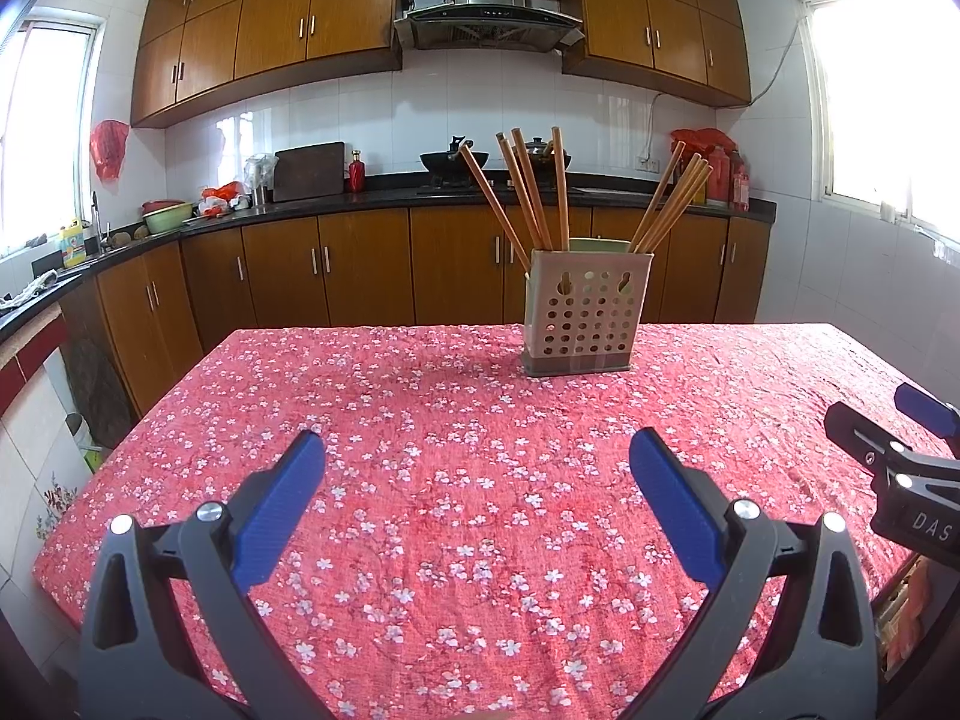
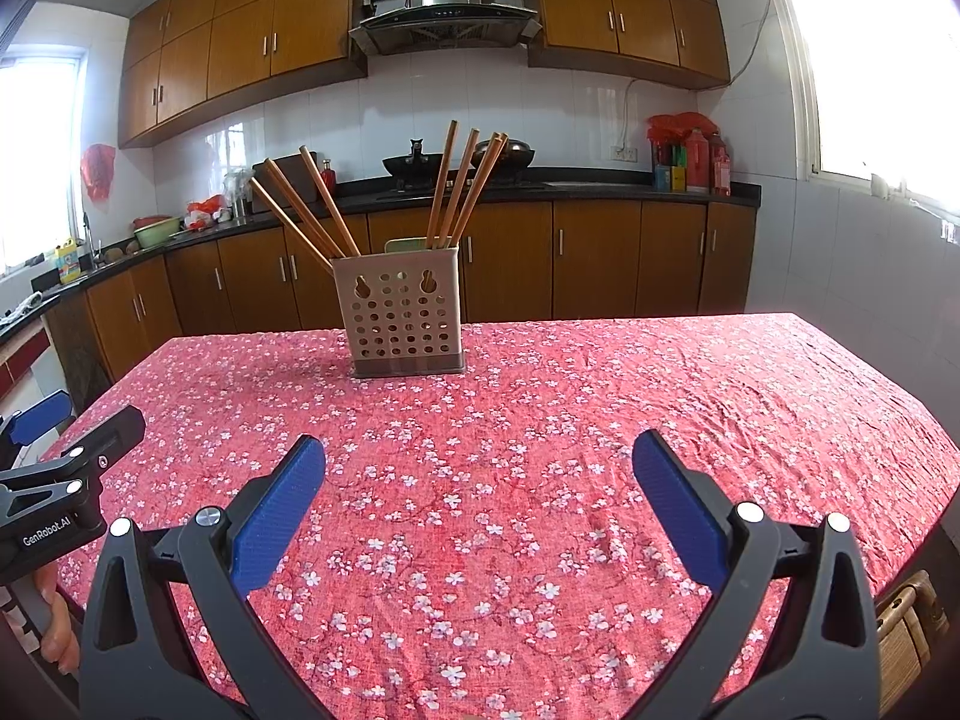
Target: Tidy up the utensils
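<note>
A beige perforated utensil holder (image 1: pixel 579 312) stands upright at the far side of the table; it also shows in the right wrist view (image 2: pixel 401 312). Several wooden chopsticks (image 1: pixel 534 192) stick out of it in two bunches, also seen in the right wrist view (image 2: pixel 462 189). A pale green item peeks over its back rim. My left gripper (image 1: pixel 477 468) is open and empty, low over the near table. My right gripper (image 2: pixel 479 471) is open and empty, beside the left one. Both are well short of the holder.
The table wears a red floral cloth (image 1: pixel 456 480), also in the right wrist view (image 2: pixel 600 420). Behind it run wooden kitchen cabinets (image 1: pixel 360 264) and a dark counter with woks. A woven chair (image 2: pixel 909 618) stands at the near right table edge.
</note>
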